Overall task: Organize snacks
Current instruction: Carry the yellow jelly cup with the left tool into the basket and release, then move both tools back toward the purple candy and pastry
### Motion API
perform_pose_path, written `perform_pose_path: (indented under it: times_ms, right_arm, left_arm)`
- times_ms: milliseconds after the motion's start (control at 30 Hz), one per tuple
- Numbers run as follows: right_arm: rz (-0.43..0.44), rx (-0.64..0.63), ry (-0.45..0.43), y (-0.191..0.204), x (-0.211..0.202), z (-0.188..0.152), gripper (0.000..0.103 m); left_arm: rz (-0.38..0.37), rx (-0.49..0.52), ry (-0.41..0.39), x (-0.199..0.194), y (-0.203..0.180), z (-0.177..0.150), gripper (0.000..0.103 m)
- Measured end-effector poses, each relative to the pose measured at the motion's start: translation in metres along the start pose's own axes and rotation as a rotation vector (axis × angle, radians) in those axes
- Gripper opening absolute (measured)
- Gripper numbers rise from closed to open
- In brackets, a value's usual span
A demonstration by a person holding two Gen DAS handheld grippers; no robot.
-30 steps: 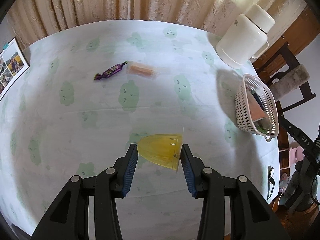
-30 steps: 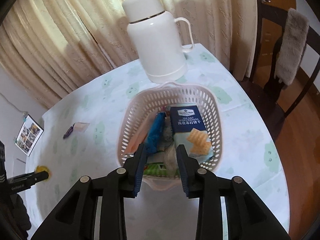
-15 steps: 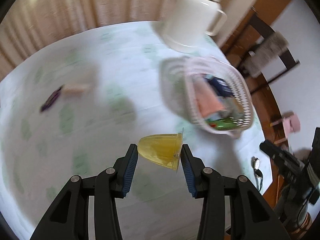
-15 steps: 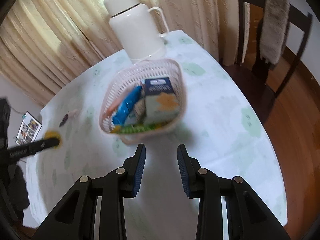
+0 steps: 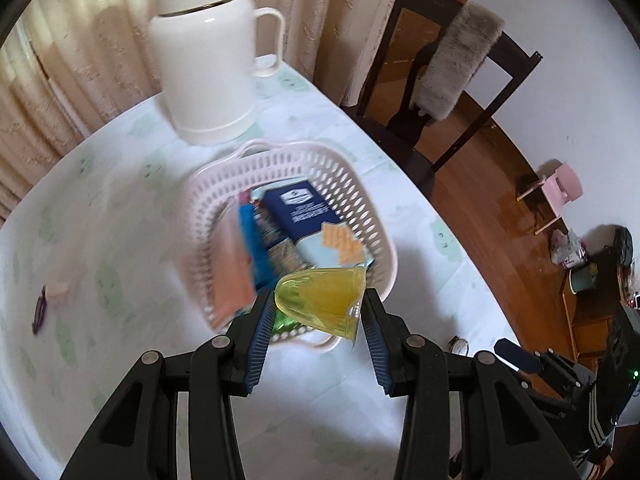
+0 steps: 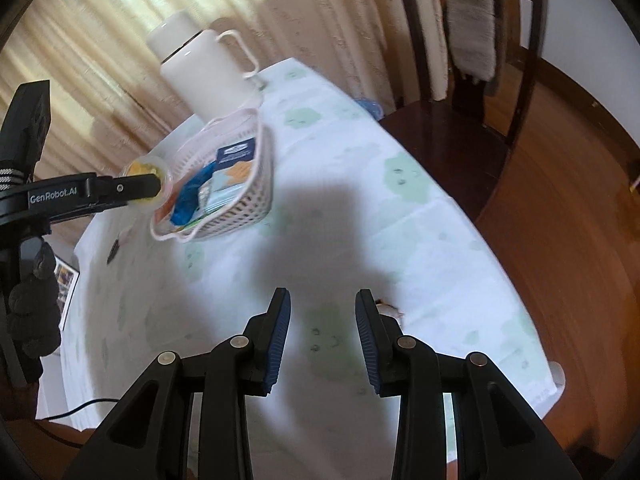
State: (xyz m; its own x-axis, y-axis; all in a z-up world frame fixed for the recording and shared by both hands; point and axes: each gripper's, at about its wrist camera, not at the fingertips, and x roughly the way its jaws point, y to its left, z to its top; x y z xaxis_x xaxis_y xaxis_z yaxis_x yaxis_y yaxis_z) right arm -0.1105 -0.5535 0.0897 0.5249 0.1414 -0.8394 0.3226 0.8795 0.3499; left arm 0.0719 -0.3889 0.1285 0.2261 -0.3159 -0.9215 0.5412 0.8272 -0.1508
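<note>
Above the basket (image 5: 376, 216), the left gripper (image 5: 318, 312) clamps a translucent yellow jelly cup (image 5: 322, 300); right gripper (image 6: 322, 334) gapes.

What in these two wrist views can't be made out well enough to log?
- Left wrist view: the two small snacks left on the table are motion-blurred, their kind unreadable.
- Left wrist view: the packets under the blue cracker box in the basket are covered by it and by the yellow jelly cup.
- Right wrist view: whether the cup is over the basket or beside it; the left gripper overlaps it.
- Right wrist view: the small object behind the right gripper is mostly hidden.
</note>
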Motion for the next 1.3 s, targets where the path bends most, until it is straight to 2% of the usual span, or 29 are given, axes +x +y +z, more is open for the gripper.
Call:
perform_pose_path:
  times_ms: [100, 133, 200, 367, 900, 1100, 1300]
  right_arm:
    - [0.001, 0.003, -0.001, -0.003, -0.001, 0.0, 0.036]
    - [0.002, 0.003, 0.0, -0.004, -0.001, 0.001, 0.036]
    - [0.005, 0.001, 0.002, -0.005, -0.001, 0.001, 0.036]
    - [0.012, 0.003, 0.007, -0.006, 0.002, 0.001, 0.036]
    - [0.05, -0.053, 0.023, 0.02, 0.012, -0.001, 0.037]
    - [0.083, -0.097, 0.048, 0.041, 0.02, -0.003, 0.038]
    - [0.132, -0.177, 0.076, 0.079, 0.034, -0.005, 0.038]
  left_arm:
    - [0.015, -0.013, 0.011, 0.007, -0.003, 0.005, 0.042]
    - [0.017, -0.024, 0.017, 0.009, -0.003, 0.007, 0.049]
    - [0.02, -0.054, 0.013, 0.009, 0.002, 0.008, 0.056]
    - [0.027, -0.062, 0.007, 0.004, 0.006, 0.007, 0.059]
    - [0.059, -0.134, 0.003, -0.013, 0.037, -0.018, 0.061]
    - [0.086, -0.192, 0.0, -0.024, 0.062, -0.041, 0.061]
    - [0.132, -0.275, -0.014, -0.043, 0.103, -0.069, 0.061]
